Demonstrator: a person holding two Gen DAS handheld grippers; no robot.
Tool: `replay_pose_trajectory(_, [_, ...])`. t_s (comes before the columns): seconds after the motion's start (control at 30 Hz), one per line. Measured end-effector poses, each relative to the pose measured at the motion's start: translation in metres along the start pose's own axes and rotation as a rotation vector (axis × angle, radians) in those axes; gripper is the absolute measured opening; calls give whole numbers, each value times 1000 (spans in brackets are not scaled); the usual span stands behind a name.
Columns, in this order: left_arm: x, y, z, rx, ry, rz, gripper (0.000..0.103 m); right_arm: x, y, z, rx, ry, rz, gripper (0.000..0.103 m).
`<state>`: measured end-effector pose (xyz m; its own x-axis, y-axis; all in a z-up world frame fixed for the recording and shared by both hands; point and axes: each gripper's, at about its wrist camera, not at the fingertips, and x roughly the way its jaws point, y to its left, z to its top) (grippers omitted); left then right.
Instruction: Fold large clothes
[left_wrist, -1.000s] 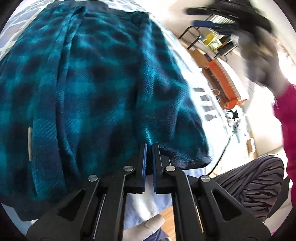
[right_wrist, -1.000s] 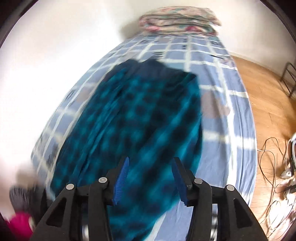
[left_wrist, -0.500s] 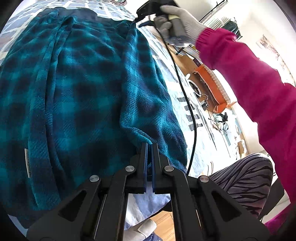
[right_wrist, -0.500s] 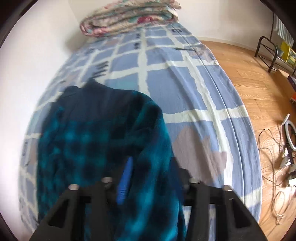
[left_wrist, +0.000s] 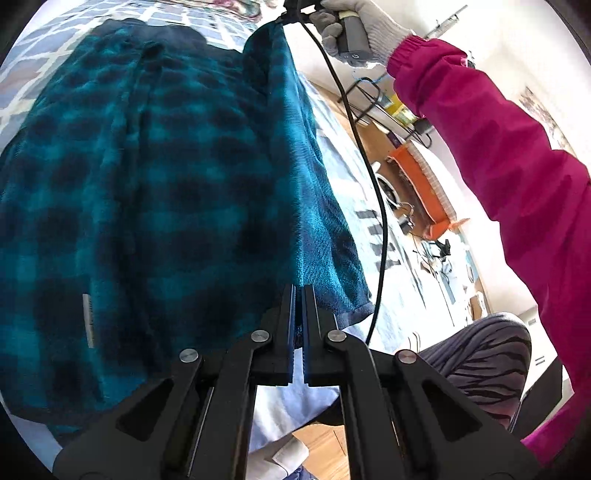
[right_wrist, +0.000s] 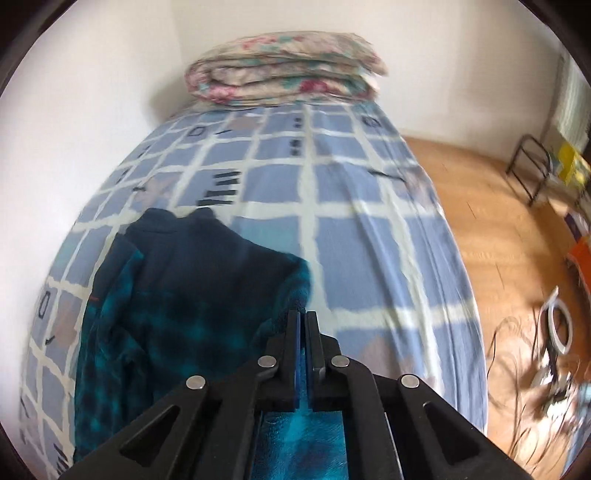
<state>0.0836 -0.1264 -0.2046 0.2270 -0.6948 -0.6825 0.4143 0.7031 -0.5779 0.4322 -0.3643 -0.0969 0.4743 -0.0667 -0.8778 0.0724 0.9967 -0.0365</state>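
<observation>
Lying lengthwise on the bed (right_wrist: 388, 236), the teal plaid garment (left_wrist: 155, 192) is spread mostly flat, its dark collar end toward the folded floral quilt (right_wrist: 284, 70) at the head. The left claw (left_wrist: 298, 295) is fully closed, pinching the garment's near edge close to the hem. The right claw (right_wrist: 302, 321) is likewise closed on the same long edge near the collar end; teal fabric shows between and beneath its pads. In the left wrist view a gloved hand (left_wrist: 354, 29) in a pink sleeve (left_wrist: 509, 155) holds that claw raised, and the edge runs taut and lifted between the two grip points. Assessment: the task is at an early stage. Both grips appear secured and the side panel is raised, but no fold is laid down yet. Remaining, by judgement: carrying this edge across the body, folding the opposite side, then folding lengthwise. A cable (left_wrist: 369, 170) hangs beside the lifted edge and could snag.
</observation>
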Motion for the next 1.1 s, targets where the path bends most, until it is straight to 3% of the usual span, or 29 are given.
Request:
replay_pose_trajectory(0.33, [4, 23, -7, -74, 35, 21, 0, 111, 87, -21, -110, 136, 103, 1])
replay_pose_trajectory(0.4, [7, 26, -9, -84, 53, 20, 0, 119, 91, -28, -122, 151, 99, 5])
replay_pose_trajectory(0.43, [7, 25, -9, -83, 53, 27, 0, 115, 89, -30, -116, 142, 112, 16])
replay_pose_trajectory(0.53, [5, 27, -8, -83, 53, 37, 0, 83, 73, -29, -66, 101, 166, 21])
replay_pose_trajectory(0.6, [4, 26, -10, -82, 56, 32, 0, 40, 53, -33, -19, 55, 220, 23])
replay_pose_trajectory(0.73, [-5, 18, -10, -64, 55, 36, 0, -34, 21, -64, 5, 3, 277, 27])
replay_pose_trajectory(0.8, [-10, 11, -13, -73, 56, 27, 3, -76, 2, -96, 17, -3, 304, 28])
replay_pose_trajectory(0.93, [-29, 10, -15, -89, 22, -24, 34, -128, -21, -160, 41, 23, 331, 31])
replay_pose_trajectory(1.1, [-42, 21, -3, -150, -14, -64, 36, -152, -24, -253, 71, 120, 378, 33])
